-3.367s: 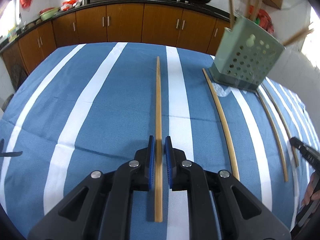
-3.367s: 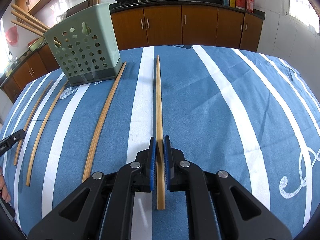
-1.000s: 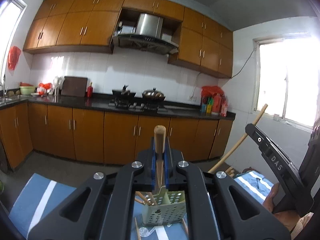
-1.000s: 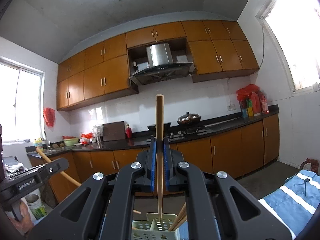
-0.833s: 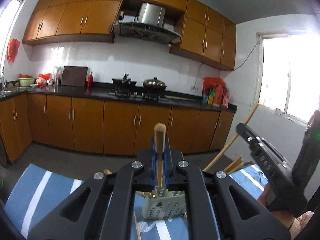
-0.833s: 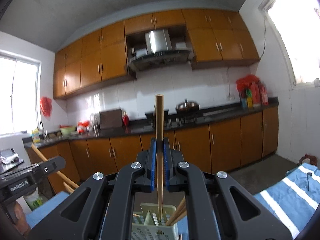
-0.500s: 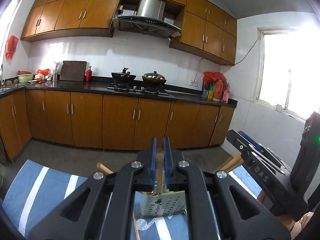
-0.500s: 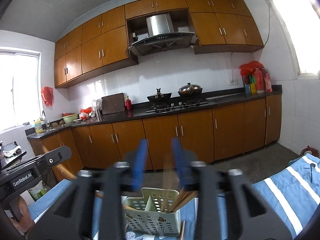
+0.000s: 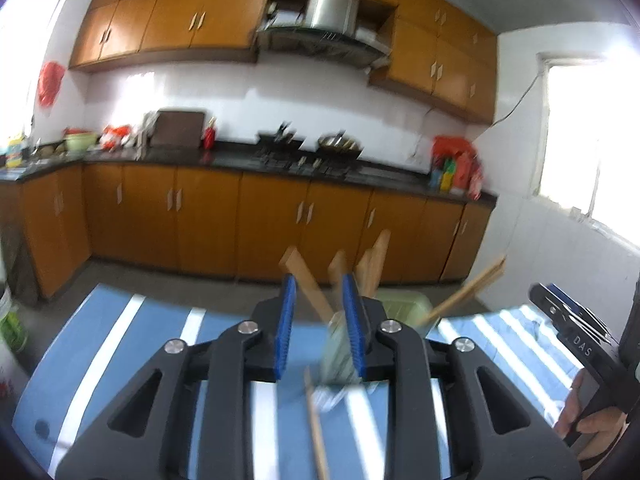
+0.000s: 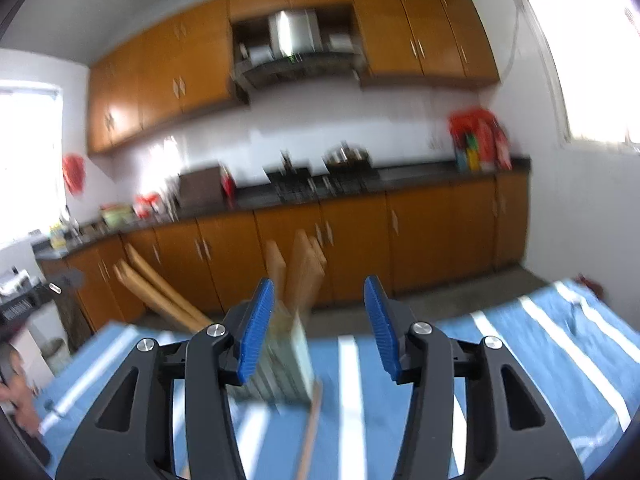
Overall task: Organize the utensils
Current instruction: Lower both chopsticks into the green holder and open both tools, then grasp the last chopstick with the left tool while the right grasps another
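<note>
Since the earlier frame both chopsticks have been dropped into the green holder, left hand-held gripper and right hand-held gripper being opened empty just above it, so the light holder could be tipped off the worktop if its leaning chopsticks are clipped

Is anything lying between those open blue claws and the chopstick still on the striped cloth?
Nothing visible blocks it. In the left view the chopstick lies bare on the tablecloth, below the opening left gripper. The green holder stands just behind it. The right gripper, also opening, grips nothing.
</note>
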Demonstrator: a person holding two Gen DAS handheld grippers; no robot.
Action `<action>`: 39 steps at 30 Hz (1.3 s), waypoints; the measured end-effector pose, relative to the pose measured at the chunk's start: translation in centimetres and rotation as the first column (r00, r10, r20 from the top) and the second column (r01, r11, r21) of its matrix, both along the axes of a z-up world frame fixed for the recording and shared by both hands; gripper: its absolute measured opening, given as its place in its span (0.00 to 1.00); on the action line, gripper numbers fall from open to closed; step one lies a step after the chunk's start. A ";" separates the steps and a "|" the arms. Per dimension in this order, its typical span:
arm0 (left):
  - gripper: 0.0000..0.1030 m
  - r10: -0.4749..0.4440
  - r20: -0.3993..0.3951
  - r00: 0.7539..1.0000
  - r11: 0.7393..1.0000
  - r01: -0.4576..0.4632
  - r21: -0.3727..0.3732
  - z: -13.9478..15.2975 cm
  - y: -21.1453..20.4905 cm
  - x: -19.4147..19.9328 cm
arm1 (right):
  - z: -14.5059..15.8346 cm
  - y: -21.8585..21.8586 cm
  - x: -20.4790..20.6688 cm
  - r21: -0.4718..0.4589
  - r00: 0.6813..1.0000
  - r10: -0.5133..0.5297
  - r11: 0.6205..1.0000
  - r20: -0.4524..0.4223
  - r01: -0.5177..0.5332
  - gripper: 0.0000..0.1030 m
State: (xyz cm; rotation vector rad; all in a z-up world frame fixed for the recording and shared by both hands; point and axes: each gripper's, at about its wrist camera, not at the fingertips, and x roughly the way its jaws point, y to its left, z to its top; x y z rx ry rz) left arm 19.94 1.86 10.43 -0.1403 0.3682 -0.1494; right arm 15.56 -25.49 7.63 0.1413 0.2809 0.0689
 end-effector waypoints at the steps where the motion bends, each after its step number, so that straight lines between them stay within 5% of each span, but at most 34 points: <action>1: 0.30 0.008 -0.036 0.999 1.000 -0.008 0.006 -1.4 0.5 -0.2 | -1.3 -0.3 0.1 0.000 0.999 -0.007 1.000 -0.052 0.007 0.47; 5: 0.31 0.036 -0.207 0.978 0.999 -0.030 0.033 -7.3 2.0 -0.2 | -9.0 -1.2 1.3 0.042 0.936 -0.004 0.999 -0.352 0.020 0.47; 9: 0.31 0.050 -0.342 0.939 0.998 -0.036 0.046 -12.2 2.9 -0.3 | -13.6 -0.1 1.6 0.130 0.866 0.097 0.991 -0.491 -0.037 0.41; 16: 0.31 -0.005 -0.397 0.918 0.999 0.020 0.034 -14.7 1.0 -0.8 | -14.9 4.5 2.6 0.083 0.824 0.162 0.987 -0.542 -0.139 0.35; 20: 0.31 -0.048 -0.407 0.912 0.997 0.071 0.041 -15.2 -0.8 -1.1 | -16.2 5.1 2.7 0.007 0.824 0.120 0.990 -0.553 -0.140 0.08; 28: 0.30 -0.082 -0.456 0.886 0.988 0.134 0.081 -17.1 -4.1 -0.7 | -16.1 0.9 2.0 0.000 0.838 0.006 1.000 -0.546 -0.007 0.08; 34: 0.08 -0.029 -0.499 0.866 0.985 0.111 0.134 -18.9 -5.2 0.4 | -16.2 0.0 1.7 0.001 0.842 -0.001 1.000 -0.540 0.002 0.08; 39: 0.08 0.032 -0.495 0.868 0.987 0.051 0.152 -19.0 -3.9 1.4 | -16.1 0.3 1.8 0.000 0.844 0.023 1.000 -0.536 -0.027 0.08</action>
